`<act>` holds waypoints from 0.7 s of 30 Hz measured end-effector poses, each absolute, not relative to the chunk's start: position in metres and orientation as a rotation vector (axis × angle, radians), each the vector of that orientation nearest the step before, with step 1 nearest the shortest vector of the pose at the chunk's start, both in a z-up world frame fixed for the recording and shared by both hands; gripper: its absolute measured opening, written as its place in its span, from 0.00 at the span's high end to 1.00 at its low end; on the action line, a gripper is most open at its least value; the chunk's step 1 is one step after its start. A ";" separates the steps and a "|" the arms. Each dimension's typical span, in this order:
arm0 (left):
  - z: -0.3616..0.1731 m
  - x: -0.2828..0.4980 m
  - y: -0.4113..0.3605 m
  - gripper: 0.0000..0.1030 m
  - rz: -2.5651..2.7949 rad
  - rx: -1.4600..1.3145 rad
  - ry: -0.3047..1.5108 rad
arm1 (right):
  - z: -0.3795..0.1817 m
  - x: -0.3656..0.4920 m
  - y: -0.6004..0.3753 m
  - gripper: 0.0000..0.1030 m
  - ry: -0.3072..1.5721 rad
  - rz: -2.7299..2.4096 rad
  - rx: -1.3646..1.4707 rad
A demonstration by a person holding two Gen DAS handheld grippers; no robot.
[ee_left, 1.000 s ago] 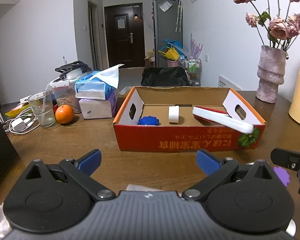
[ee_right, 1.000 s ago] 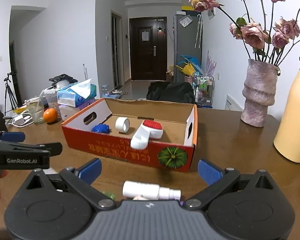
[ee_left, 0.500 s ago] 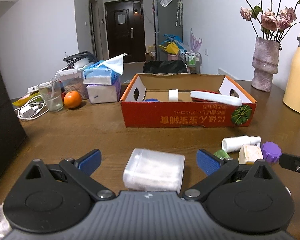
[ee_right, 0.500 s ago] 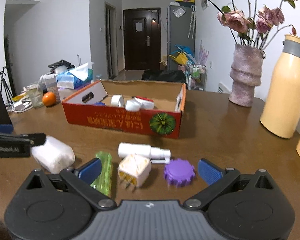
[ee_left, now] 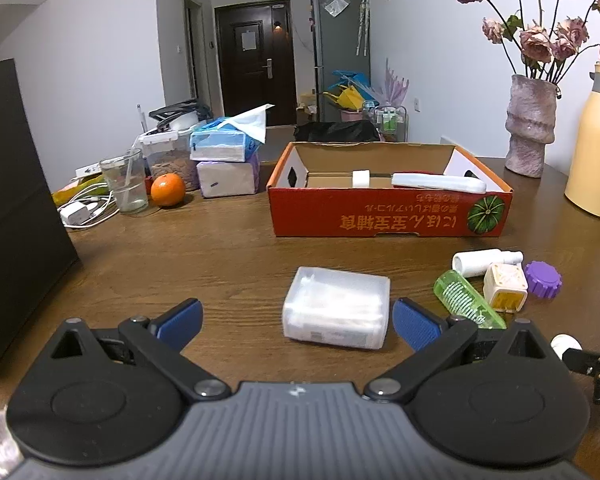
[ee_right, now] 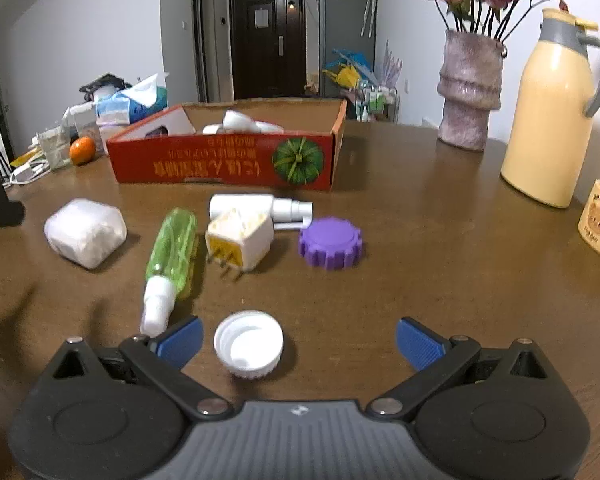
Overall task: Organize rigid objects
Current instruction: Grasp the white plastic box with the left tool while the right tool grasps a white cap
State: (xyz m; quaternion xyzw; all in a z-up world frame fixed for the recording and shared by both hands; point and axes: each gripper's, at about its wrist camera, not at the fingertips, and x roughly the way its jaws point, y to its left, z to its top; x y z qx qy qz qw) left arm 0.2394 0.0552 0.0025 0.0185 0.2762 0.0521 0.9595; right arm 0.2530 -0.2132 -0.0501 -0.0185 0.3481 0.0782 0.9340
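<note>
Both wrist views, low, face the box [ee_left: 388, 216].

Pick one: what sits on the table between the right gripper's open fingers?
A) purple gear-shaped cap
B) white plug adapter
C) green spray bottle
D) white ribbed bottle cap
D: in the right wrist view the white ribbed bottle cap lies open side up between the fingers of the open right gripper, untouched by either; the purple gear-shaped cap, green spray bottle and white plug adapter lie farther out toward the box.

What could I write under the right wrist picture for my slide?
Open right gripper hovers around a white cap, with a green bottle, plug and purple cap waiting before the orange box.
</note>
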 end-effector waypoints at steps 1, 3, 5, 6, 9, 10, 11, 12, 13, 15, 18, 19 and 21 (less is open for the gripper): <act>0.003 0.238 0.057 0.00 0.109 0.033 0.562 | -0.052 0.253 -0.213 0.00 0.718 0.163 -0.038; 0.003 0.236 0.059 0.00 0.111 0.024 0.566 | -0.057 0.254 -0.210 0.00 0.729 0.164 -0.041; 0.004 0.234 0.061 0.00 0.113 0.019 0.567 | -0.062 0.255 -0.208 0.02 0.731 0.165 -0.047; 0.004 0.233 0.062 0.00 0.113 0.018 0.567 | -0.064 0.256 -0.207 0.03 0.731 0.164 -0.050; 0.005 0.230 0.063 0.00 0.111 0.013 0.565 | -0.069 0.260 -0.206 0.13 0.743 0.162 -0.049; 0.006 0.230 0.064 0.00 0.109 0.009 0.563 | -0.069 0.260 -0.206 0.14 0.737 0.158 -0.052; 0.006 0.229 0.064 0.00 0.106 0.005 0.561 | -0.069 0.260 -0.206 0.18 0.729 0.155 -0.052; 0.006 0.228 0.065 0.00 0.103 0.002 0.561 | -0.068 0.261 -0.207 0.20 0.726 0.152 -0.049; 0.006 0.228 0.064 0.00 0.101 0.001 0.561 | -0.068 0.261 -0.207 0.24 0.721 0.149 -0.047; 0.006 0.227 0.063 0.00 0.103 0.005 0.564 | -0.068 0.261 -0.207 0.33 0.708 0.155 -0.047; 0.005 0.223 0.061 0.00 0.103 0.012 0.559 | -0.067 0.259 -0.205 0.60 0.688 0.164 -0.051; 0.005 0.221 0.062 0.00 0.102 0.010 0.556 | -0.066 0.258 -0.205 0.62 0.684 0.167 -0.051; 0.005 0.219 0.063 0.00 0.100 0.001 0.553 | -0.067 0.257 -0.203 0.62 0.677 0.165 -0.061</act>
